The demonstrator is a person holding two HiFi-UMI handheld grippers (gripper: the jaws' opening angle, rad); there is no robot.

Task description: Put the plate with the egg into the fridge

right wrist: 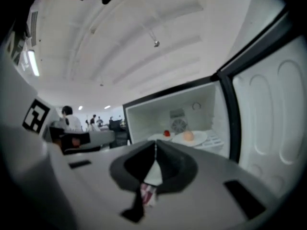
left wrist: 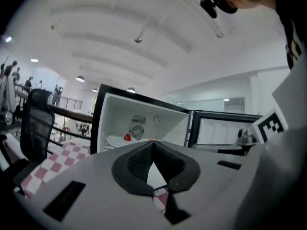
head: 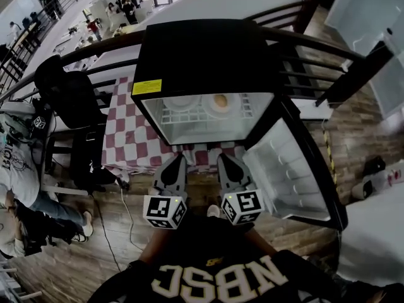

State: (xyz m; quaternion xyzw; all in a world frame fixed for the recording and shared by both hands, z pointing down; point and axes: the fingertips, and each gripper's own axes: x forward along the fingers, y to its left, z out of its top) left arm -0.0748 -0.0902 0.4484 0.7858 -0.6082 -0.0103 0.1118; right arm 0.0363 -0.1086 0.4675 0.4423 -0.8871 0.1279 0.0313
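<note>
A small black fridge (head: 196, 52) stands on a red-and-white checked table (head: 129, 137), its door (head: 287, 169) swung open to the right. On its wire shelf sits a white plate (head: 232, 108) with an egg (head: 220, 100); the right gripper view shows the same plate (right wrist: 197, 138) and egg (right wrist: 188, 135). Left of it is a second white plate (head: 181, 103) carrying a small red thing (left wrist: 127, 137). My left gripper (head: 178, 161) and right gripper (head: 223, 160) hang side by side just in front of the fridge opening, both shut and empty, with the left gripper (left wrist: 153, 143) and right gripper (right wrist: 155, 144) pointing into the fridge.
A black office chair (head: 66, 90) stands left of the table, and a seated person (head: 19, 163) is at the far left. A dark railing (head: 303, 55) runs behind the fridge. The open door blocks the right side; wooden floor lies below.
</note>
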